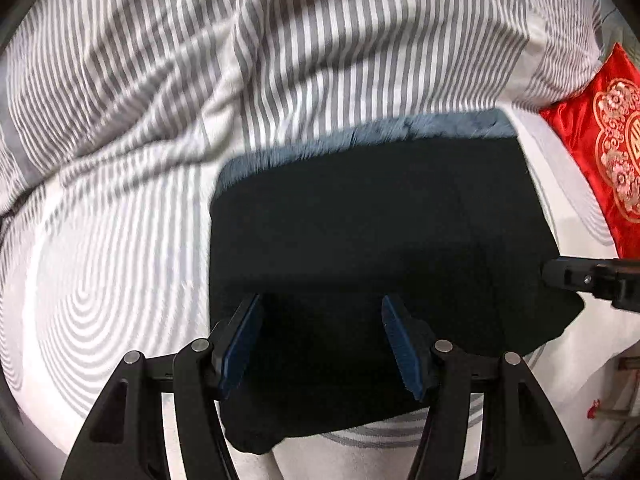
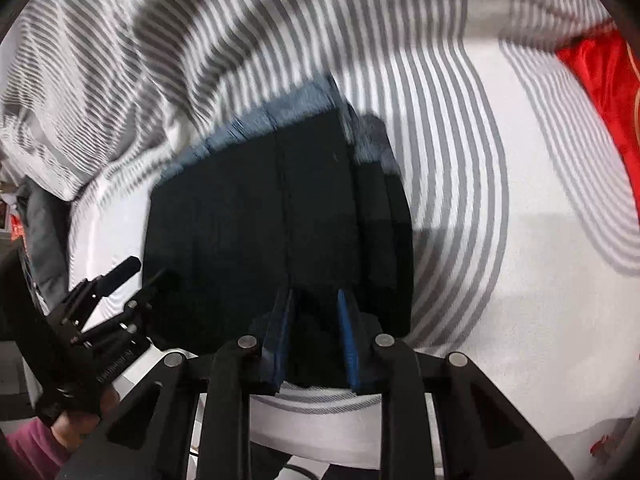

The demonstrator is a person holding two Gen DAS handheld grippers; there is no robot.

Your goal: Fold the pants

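The dark pants (image 1: 380, 220) lie folded into a rough rectangle on the striped bed sheet (image 1: 100, 280), with a blue-grey fleecy band (image 1: 360, 136) showing along their far edge. My left gripper (image 1: 320, 304) hangs open over the near part of the pants, nothing between its pads. In the right wrist view the pants (image 2: 260, 208) fill the middle. My right gripper (image 2: 314, 320) has its jaws close together on the near edge, and dark cloth bunches between and around the blue pads. One finger (image 1: 560, 276) of the right gripper shows at the pants' right side.
A rumpled striped duvet (image 1: 280, 40) is piled behind the pants. A red embroidered cushion (image 1: 600, 140) lies at the right. My left gripper (image 2: 146, 276) and the hand holding it, in a pink sleeve (image 2: 24, 448), sit at the lower left of the right wrist view.
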